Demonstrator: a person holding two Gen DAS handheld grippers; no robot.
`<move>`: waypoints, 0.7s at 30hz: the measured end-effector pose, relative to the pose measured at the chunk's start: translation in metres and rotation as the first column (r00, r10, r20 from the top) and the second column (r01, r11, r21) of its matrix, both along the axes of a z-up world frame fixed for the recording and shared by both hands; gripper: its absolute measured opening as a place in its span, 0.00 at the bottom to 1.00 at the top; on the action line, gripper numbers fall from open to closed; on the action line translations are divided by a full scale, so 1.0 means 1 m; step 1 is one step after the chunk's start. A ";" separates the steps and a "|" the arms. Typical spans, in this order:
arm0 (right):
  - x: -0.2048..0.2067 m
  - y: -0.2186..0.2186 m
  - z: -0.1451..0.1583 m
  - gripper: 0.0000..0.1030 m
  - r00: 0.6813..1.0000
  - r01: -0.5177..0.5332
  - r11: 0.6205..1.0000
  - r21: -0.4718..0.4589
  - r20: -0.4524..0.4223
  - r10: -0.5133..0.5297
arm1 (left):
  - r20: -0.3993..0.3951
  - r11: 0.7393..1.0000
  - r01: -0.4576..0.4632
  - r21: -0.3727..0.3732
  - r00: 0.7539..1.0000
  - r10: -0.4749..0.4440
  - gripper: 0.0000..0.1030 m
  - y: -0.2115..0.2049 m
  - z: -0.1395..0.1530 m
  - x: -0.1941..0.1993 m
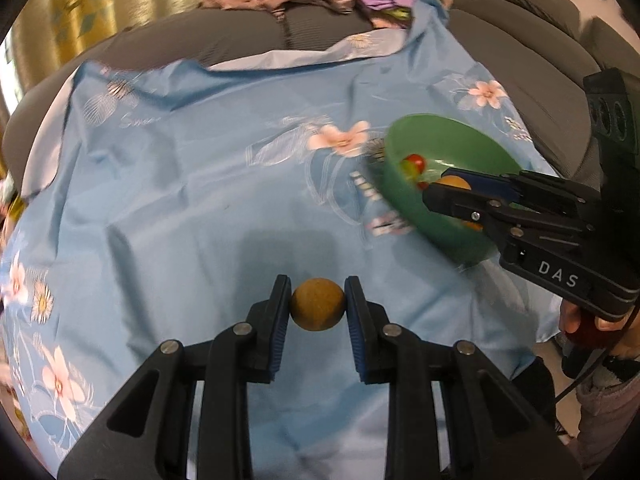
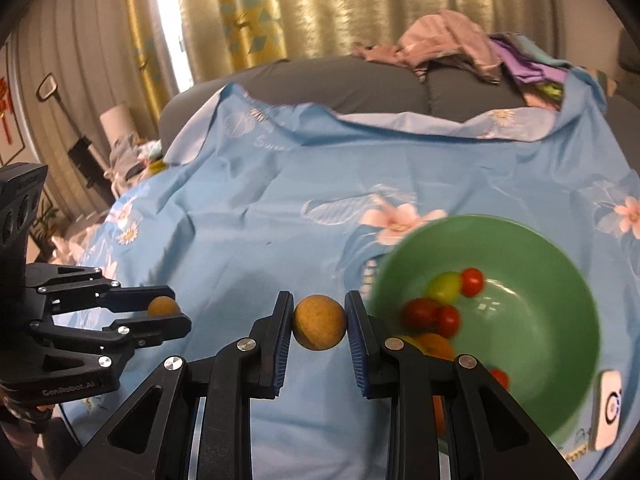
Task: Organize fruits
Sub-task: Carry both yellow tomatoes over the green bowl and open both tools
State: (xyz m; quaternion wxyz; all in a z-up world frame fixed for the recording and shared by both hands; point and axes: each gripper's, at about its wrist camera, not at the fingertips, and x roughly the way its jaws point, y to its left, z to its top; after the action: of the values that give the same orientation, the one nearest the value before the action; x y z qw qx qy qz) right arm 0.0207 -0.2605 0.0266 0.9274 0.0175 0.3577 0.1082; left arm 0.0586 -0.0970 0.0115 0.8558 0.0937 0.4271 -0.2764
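Observation:
My left gripper (image 1: pixel 318 310) is shut on a small round brown fruit (image 1: pixel 318 310) and holds it above the blue floral cloth (image 1: pixel 192 184). My right gripper (image 2: pixel 319 322) is shut on a second round brown fruit (image 2: pixel 319 322), just left of the green bowl (image 2: pixel 560 252). The bowl holds several red cherry tomatoes (image 2: pixel 472 282), a green fruit (image 2: pixel 442 286) and an orange fruit (image 2: pixel 434 346). In the left wrist view the right gripper (image 1: pixel 450 184) hovers over the bowl (image 1: pixel 436 136). In the right wrist view the left gripper (image 2: pixel 162 306) is at the left with its fruit.
The cloth covers a grey sofa (image 1: pixel 240 36). A heap of clothes (image 2: pixel 460 44) lies at the back. A white tag (image 2: pixel 608 408) sits by the bowl's right rim. Curtains (image 2: pixel 280 8) hang behind. The cloth's front edge drops off at the right (image 1: pixel 540 320).

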 end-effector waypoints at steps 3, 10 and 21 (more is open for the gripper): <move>-0.008 -0.020 0.003 0.28 0.999 0.040 0.999 0.017 0.013 -0.040 | 0.009 0.999 0.051 0.006 0.999 -0.051 0.26 -0.024 0.006 0.000; -0.022 -0.061 0.006 0.28 0.991 0.131 0.991 0.037 0.028 -0.132 | 0.025 0.989 0.145 0.024 0.989 -0.146 0.26 -0.074 0.015 0.003; -0.031 -0.109 0.000 0.28 0.973 0.228 0.973 0.050 0.012 -0.228 | 0.021 0.971 0.235 0.043 0.972 -0.236 0.26 -0.147 0.013 0.012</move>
State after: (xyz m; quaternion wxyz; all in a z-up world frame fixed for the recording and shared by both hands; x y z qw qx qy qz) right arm -0.0107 -0.3698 0.0265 0.9362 0.0796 0.3423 0.0097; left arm 0.0710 -0.2439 0.0248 0.8203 0.1644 0.4074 -0.3661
